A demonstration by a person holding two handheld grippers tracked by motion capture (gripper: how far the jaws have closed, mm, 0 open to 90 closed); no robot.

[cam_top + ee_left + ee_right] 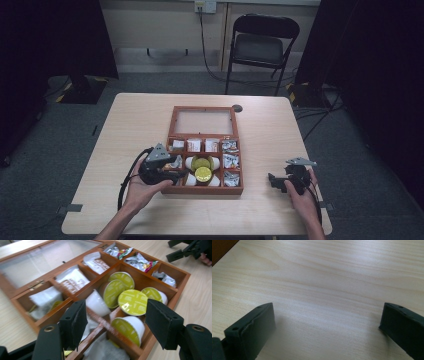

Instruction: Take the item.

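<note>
Your left gripper (115,322) has jaws spread wide, empty, over the near-left of the wooden box (172,122), framing a green-lidded capsule (128,327). Judged step: approach to pick; next, lower and centre before closing. Your right gripper (327,322), jaws also wide, idles over bare table (324,270). The high view adds the box's open glass lid (203,121), far side.

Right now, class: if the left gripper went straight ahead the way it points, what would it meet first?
The left gripper, jaws open, points into the wooden box. It would probably first meet the coffee pods with yellow-green lids in the middle compartment, likely the nearest one between its jaws, though depth is hard to judge.
</note>
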